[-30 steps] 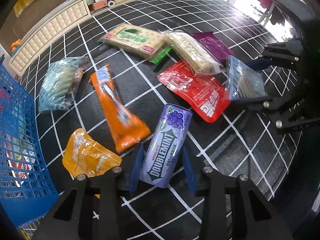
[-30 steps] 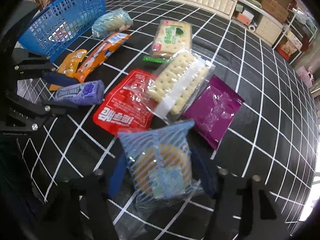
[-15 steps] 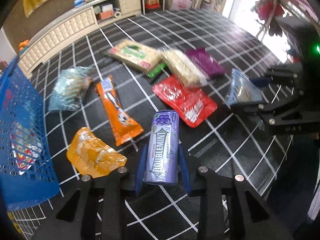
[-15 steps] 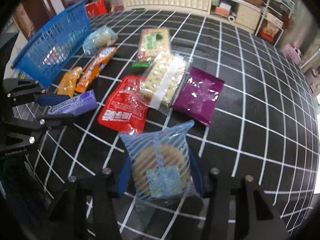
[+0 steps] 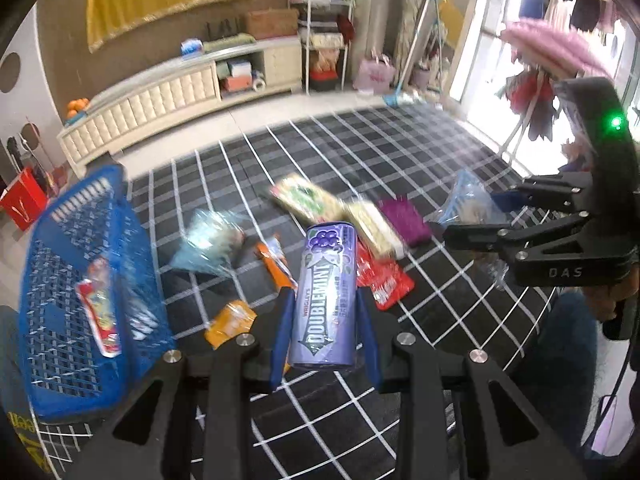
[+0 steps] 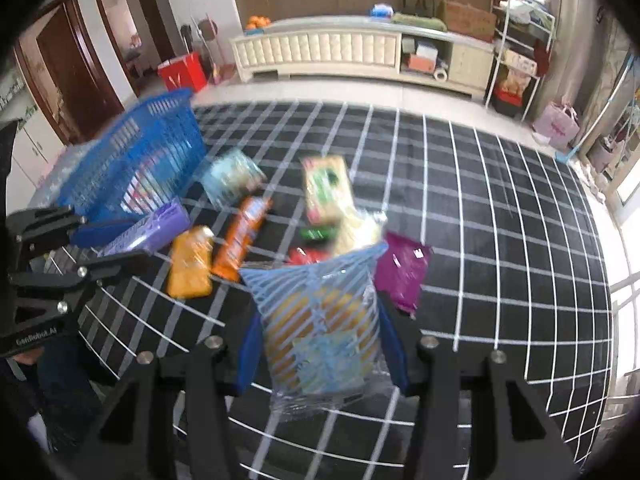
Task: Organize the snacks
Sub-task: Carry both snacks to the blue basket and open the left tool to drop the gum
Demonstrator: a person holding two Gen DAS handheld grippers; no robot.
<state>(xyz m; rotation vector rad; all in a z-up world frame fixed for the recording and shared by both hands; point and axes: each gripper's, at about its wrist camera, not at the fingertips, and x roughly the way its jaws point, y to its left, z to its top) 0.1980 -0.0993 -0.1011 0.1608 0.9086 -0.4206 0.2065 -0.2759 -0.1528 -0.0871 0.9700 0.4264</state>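
Left claw: blue pads clamped on both sides of a purple cylindrical Doublemint gum canister, held clear above the surface. Right claw: blue pads pressed against a clear plastic packet with pale blue stripes and a round golden pastry inside, likewise lifted.

Below, on the black cloth-covered surface with white grid lines: orange-yellow pouch, long orange wrapper, red foil pouch, clear cracker pack, green-and-cream biscuit pack, purple foil sachet, pale blue bag. All blurred.

At surface's left edge: blue plastic lattice basket, one red-and-white packet inside.
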